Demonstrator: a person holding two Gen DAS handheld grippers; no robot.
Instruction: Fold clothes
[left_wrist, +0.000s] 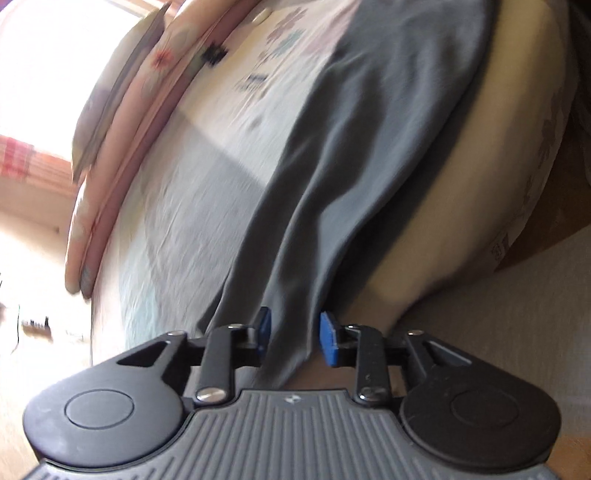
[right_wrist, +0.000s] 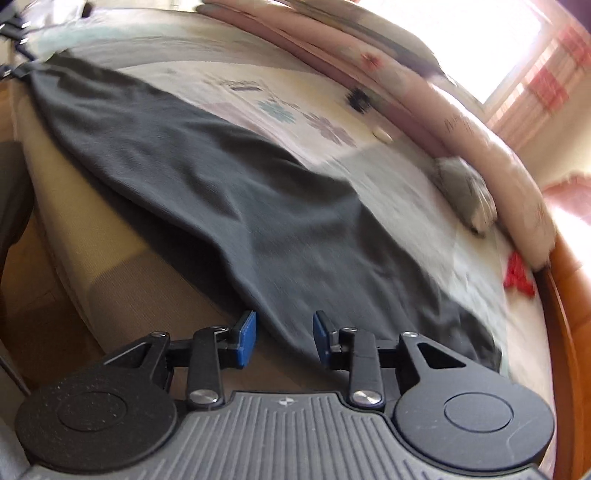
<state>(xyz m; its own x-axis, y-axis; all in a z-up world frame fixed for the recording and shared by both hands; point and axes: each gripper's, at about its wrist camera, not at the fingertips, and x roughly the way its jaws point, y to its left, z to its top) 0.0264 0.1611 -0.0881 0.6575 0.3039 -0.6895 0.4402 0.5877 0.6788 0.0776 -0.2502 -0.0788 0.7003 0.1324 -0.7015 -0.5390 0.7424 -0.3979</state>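
A dark grey garment (left_wrist: 369, 147) lies stretched along the near edge of the bed, and one end hangs over the side toward me. In the left wrist view my left gripper (left_wrist: 295, 338) is open, and that hanging end runs down between its blue pads (left_wrist: 328, 343) without being pinched. In the right wrist view the same garment (right_wrist: 221, 177) spreads across the bed. My right gripper (right_wrist: 283, 339) is open at the garment's near corner. The cloth's edge passes between its blue pads (right_wrist: 245, 339), which stand apart from it.
The bed has a pale floral sheet (right_wrist: 295, 110) and a beige mattress side (left_wrist: 424, 229). Pink pillows (right_wrist: 461, 122) line the far side under a bright window. A grey bundle (right_wrist: 465, 195) and a red item (right_wrist: 519, 277) lie near the wooden bed frame (right_wrist: 565, 332).
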